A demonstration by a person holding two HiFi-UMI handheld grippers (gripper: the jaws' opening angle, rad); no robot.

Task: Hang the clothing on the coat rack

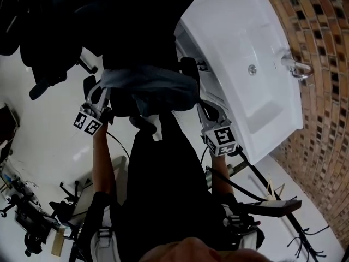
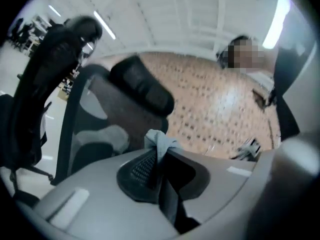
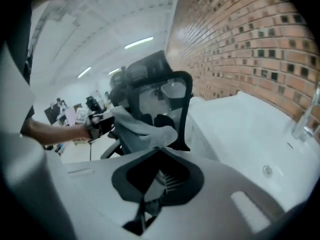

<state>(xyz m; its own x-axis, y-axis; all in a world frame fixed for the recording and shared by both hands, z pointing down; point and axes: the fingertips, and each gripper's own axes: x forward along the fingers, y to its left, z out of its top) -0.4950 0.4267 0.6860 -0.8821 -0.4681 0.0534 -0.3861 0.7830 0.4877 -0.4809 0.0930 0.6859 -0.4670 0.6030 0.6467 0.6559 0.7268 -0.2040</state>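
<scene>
A blue-grey garment (image 1: 148, 87) hangs stretched between my two grippers, in front of a black office chair (image 1: 136, 21). My left gripper (image 1: 103, 101) is shut on a bunched corner of the garment (image 2: 159, 140) beside the chair's headrest (image 2: 142, 86). My right gripper (image 1: 205, 112) is shut on the other end of the cloth. From there the garment (image 3: 142, 126) runs across to the left gripper (image 3: 97, 124) in the person's hand. I see no coat rack in any view.
A white washbasin (image 1: 262, 91) with a chrome tap (image 1: 296, 67) stands close on the right against a brick wall (image 1: 327, 108). A second dark chair (image 1: 38, 42) is at the upper left. A black stand with cables (image 1: 272, 205) sits on the white floor at lower right.
</scene>
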